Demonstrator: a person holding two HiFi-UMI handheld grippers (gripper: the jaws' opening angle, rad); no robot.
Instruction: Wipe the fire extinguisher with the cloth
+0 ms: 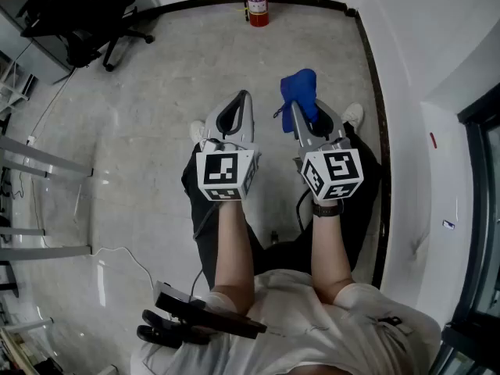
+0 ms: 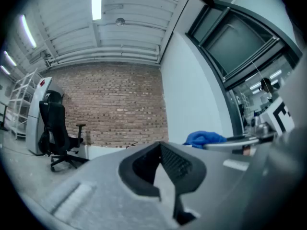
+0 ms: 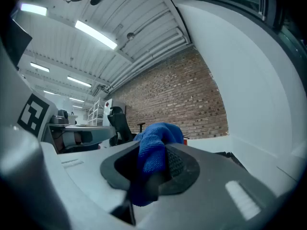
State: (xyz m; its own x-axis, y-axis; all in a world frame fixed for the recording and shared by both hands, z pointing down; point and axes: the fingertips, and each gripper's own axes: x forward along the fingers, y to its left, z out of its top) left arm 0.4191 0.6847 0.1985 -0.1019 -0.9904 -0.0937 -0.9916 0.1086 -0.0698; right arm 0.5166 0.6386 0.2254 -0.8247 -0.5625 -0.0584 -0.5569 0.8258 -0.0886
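A red fire extinguisher (image 1: 256,2) stands upright on the floor against the far wall, well ahead of both grippers. My right gripper (image 1: 297,109) is shut on a blue cloth (image 1: 300,91), which bunches up above the jaw tips; the right gripper view shows the cloth (image 3: 156,147) clamped between the jaws of that gripper (image 3: 153,169). My left gripper (image 1: 244,97) is held level beside it, shut with nothing in it; in the left gripper view (image 2: 162,169) its jaws meet, and the blue cloth (image 2: 205,138) shows off to the right.
A black office chair (image 1: 86,18) stands at the far left near the brick wall. A white wall (image 1: 437,53) with a dark baseboard runs along the right. Metal racking (image 1: 31,162) and a white cable (image 1: 117,252) lie at the left. Grey floor stretches toward the extinguisher.
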